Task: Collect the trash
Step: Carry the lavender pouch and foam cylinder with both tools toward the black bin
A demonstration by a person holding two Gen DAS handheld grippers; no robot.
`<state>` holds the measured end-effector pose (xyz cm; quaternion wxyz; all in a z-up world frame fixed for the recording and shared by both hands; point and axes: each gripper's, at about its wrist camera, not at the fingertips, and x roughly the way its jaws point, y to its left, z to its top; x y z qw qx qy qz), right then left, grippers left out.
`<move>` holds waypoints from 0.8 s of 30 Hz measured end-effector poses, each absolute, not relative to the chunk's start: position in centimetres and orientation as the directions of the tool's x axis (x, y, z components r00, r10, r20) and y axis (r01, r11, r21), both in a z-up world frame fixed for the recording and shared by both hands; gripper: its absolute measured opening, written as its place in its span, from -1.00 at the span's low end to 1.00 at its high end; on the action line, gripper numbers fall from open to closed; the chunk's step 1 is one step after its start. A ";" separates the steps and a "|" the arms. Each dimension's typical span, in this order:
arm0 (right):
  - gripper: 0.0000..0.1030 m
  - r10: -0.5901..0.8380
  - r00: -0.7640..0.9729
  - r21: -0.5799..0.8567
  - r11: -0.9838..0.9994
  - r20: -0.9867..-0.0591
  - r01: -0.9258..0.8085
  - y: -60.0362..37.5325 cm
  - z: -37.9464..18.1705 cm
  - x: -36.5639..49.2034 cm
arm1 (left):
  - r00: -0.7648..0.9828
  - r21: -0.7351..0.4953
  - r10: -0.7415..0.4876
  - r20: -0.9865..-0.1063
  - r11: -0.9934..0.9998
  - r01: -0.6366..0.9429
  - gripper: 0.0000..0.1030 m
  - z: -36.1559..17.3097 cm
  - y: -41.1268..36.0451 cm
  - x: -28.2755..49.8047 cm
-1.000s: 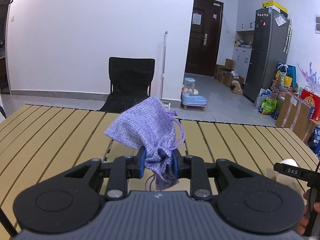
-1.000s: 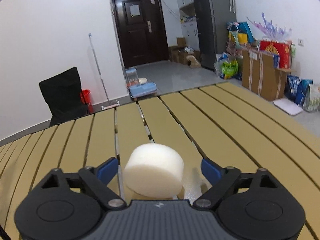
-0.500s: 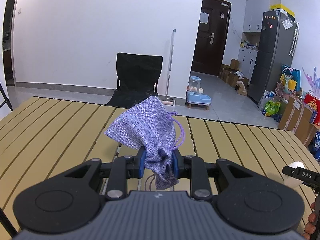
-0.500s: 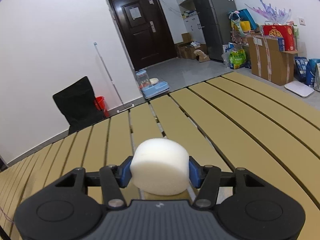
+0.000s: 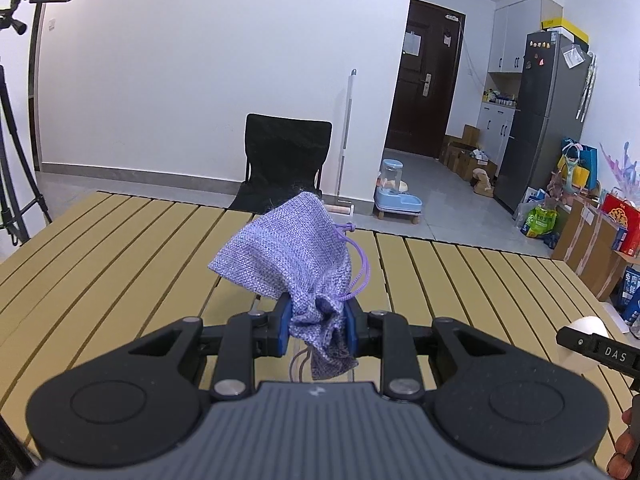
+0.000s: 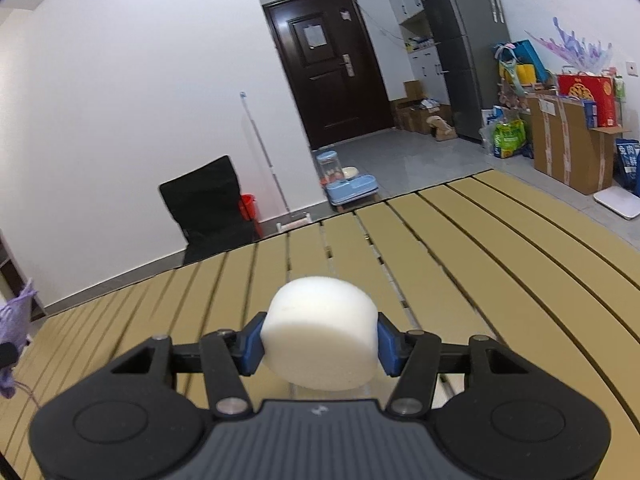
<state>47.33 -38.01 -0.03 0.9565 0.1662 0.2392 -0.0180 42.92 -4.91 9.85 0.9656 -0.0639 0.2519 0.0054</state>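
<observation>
My left gripper (image 5: 316, 328) is shut on the gathered neck of a purple drawstring pouch (image 5: 288, 256) and holds it above the yellow slatted table (image 5: 100, 264). My right gripper (image 6: 320, 344) is shut on a white foam cylinder (image 6: 320, 344) and holds it above the table (image 6: 500, 272). The foam piece also shows at the right edge of the left wrist view (image 5: 584, 340), and the pouch shows at the left edge of the right wrist view (image 6: 16, 320).
A black folding chair (image 5: 286, 160) stands beyond the table's far edge. A mop handle (image 5: 346, 136) leans on the white wall. A blue pet feeder (image 5: 396, 196), a fridge (image 5: 536, 120) and boxes (image 5: 588, 240) lie to the right. A tripod (image 5: 12, 120) stands at left.
My right gripper closed on the foam cylinder and lifted it off the table. My left gripper rose a little with the pouch still held.
</observation>
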 end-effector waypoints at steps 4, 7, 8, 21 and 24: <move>0.05 0.062 0.889 0.292 0.953 -0.453 0.082 -36.5 1.0 44.3 | 0.878 -0.117 -0.021 -0.478 0.992 -0.039 -0.50 10.7 -4.5 40.5; 0.05 0.079 0.892 0.285 0.957 -0.446 0.057 -35.6 1.6 41.9 | 0.880 -0.115 -0.020 -0.475 0.993 -0.040 -0.50 11.0 -4.3 38.5; 0.05 0.084 0.892 0.281 0.958 -0.444 0.050 -35.3 1.8 41.1 | 0.880 -0.114 -0.019 -0.475 0.993 -0.040 -0.50 11.1 -4.2 38.0; 0.05 0.149 0.887 0.252 0.967 -0.438 -0.038 -32.0 2.8 31.8 | 0.883 -0.089 -0.009 -0.469 0.995 -0.037 -0.50 11.9 -3.5 31.1; 0.04 0.169 0.882 0.249 0.967 -0.440 -0.061 -31.3 2.7 29.7 | 0.882 -0.083 -0.009 -0.471 0.996 -0.034 -0.50 11.8 -3.4 29.7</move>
